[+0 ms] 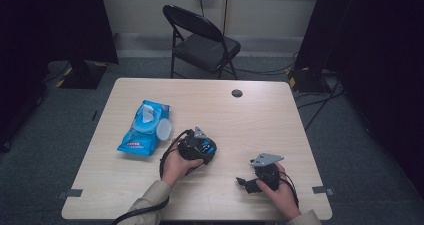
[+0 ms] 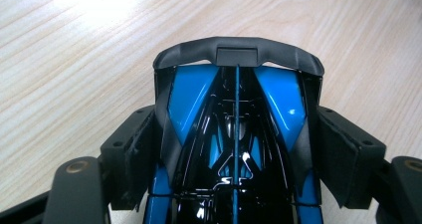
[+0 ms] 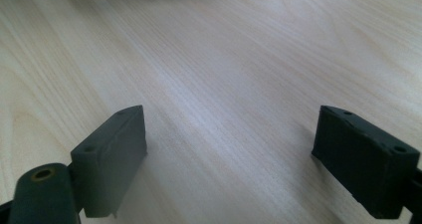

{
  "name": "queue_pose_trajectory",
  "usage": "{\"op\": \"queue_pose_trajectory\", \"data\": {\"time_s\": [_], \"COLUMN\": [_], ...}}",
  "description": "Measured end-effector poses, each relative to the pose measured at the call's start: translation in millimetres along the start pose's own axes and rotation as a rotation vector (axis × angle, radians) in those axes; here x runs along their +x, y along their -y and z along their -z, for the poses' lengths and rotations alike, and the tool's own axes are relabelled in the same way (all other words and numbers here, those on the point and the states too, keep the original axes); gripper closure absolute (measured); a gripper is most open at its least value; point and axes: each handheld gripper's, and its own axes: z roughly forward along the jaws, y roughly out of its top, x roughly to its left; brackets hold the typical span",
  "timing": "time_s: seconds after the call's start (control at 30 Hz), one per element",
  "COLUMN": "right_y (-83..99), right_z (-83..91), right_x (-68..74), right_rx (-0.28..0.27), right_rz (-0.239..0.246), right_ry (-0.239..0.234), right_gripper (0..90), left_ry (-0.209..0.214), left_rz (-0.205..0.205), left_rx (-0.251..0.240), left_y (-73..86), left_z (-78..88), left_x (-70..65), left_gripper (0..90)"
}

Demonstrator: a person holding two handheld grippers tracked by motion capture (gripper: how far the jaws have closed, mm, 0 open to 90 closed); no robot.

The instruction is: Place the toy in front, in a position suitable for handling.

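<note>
Table (image 1: 260, 120) bears one wipes pack (image 1: 145, 127), one toy car (image 2: 234, 139).

A pale wood-grain table top (image 1: 260, 115) is seen, smooth with a soft sheen where light falls. Glossy black and blue plastic is shown on the toy car (image 2: 234, 149), bright glints caught along its body, while its rear wing is finished in matt black. Matt, slightly rough black pads (image 3: 114, 154) are worn by the right gripper (image 3: 244, 159). A shiny blue plastic-film wipes packet (image 1: 145, 127) is noted, crinkled, with a smooth translucent plastic lid.
</note>
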Motion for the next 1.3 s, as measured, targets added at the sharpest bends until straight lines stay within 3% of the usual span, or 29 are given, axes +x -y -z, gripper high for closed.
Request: {"op": "queue_pose_trajectory", "data": {"time_s": [0.1,0.2,0.37,0.63,0.7,0.87,1.13,1.2,1.3], "right_y": [0.0,0.0,0.0,0.0,0.0,-0.1,-0.3,-0.3,-0.4], "right_z": [0.0,-0.1,0.0,0.0,0.0,-0.1,-0.3,-0.4,-0.4], "right_x": [0.0,0.0,0.0,0.0,0.0,0.1,0.4,0.4,0.5], "right_rx": [0.000,-0.001,0.000,0.000,0.000,0.000,0.001,0.002,0.002], "right_rz": [-0.001,-0.001,-0.001,-0.001,0.000,-0.002,-0.004,-0.004,-0.004], "right_ry": [0.000,-0.001,0.000,-0.001,0.000,0.000,0.001,0.002,0.003], "right_gripper": [12.7,12.7,12.7,12.7,12.7,12.6,12.5,12.4,12.4], "left_ry": [-0.004,0.012,0.032,0.018,0.045,0.055,0.049,0.053,0.029], "left_rz": [-0.004,0.004,-0.014,-0.023,-0.015,0.039,-0.004,-0.008,-0.039], "left_rx": [-0.008,-0.008,0.010,-0.009,-0.007,-0.016,-0.018,-0.035,-0.004], "left_y": [1.6,2.8,5.4,23.5,30.1,44.1,54.0,53.2,48.1], "left_z": [-0.4,-0.1,2.7,21.8,27.5,36.7,44.8,43.4,41.7], "left_x": [-0.8,0.9,1.6,10.1,11.9,13.9,11.6,9.4,6.6], "left_gripper": [24.4,23.7,18.1,15.8,16.0,15.6,17.2,25.1,25.8]}}
